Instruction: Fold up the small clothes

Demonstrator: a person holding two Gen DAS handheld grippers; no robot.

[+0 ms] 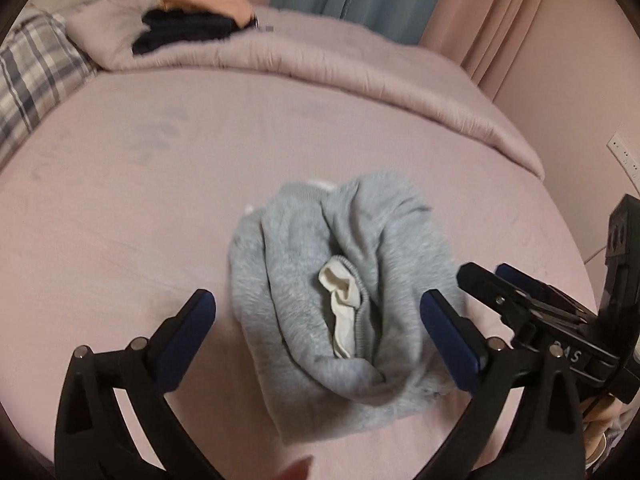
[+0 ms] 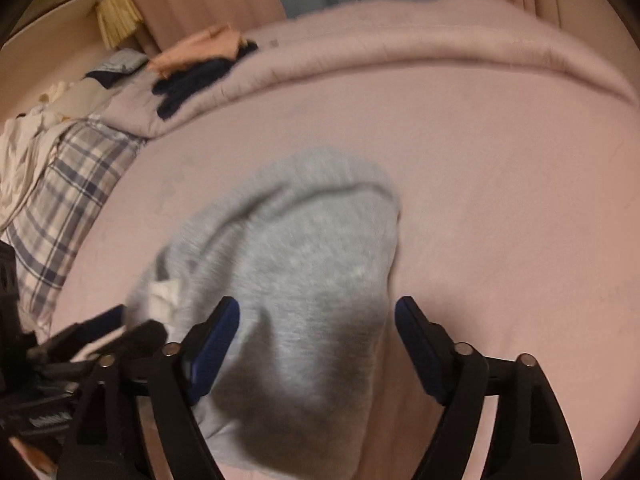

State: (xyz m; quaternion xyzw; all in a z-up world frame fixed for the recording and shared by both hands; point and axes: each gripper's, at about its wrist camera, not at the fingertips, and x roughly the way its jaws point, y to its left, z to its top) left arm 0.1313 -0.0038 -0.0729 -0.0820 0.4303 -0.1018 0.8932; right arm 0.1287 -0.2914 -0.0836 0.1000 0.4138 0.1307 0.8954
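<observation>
Both my grippers, left gripper (image 1: 318,316) and right gripper (image 2: 318,340), gape empty over the rumpled grey fleece garment (image 1: 340,280). I'd flatten it before refolding, near edge first.

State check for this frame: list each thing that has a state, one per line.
left gripper: open, grey garment between its fingers, not clamped
right gripper: open, over the garment, not clamped
grey garment: bunched on the pink sheet, white lining showing
comforter: pushed back along the bed's far side
dark garment: lying on the comforter
</observation>
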